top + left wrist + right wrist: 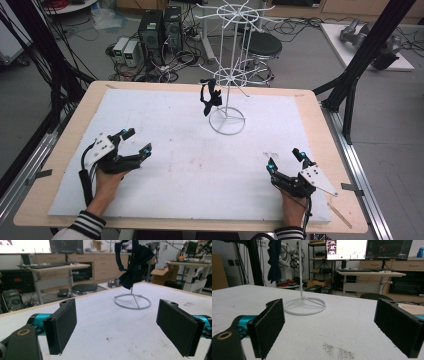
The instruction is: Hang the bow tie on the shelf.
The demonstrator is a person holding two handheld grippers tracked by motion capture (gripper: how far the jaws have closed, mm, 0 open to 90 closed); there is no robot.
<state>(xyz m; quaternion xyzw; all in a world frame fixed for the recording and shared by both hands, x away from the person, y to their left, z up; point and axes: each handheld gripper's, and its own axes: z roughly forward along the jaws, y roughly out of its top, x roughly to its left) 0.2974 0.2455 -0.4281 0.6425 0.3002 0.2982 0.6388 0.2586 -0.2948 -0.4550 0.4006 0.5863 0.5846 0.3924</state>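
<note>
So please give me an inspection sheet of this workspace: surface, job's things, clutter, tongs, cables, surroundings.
Surface: white sheet on a light wooden table, faint dark smudges.
Job's things: white wire rack with a ring base; dark fabric bow tie with strap hanging from a lower prong.
Clutter: nothing seen on the sheet.
Tongs: left tongs open, empty; right tongs open, empty; both held low near the front edge.
Cables: black cable trailing from the left tongs; tangled cables on the floor behind.
Surroundings: black computer towers, round stool, black frame struts.

Wood table (320, 130) w/ white mat (175, 150); white wire rack (227, 120) on mat.
</note>
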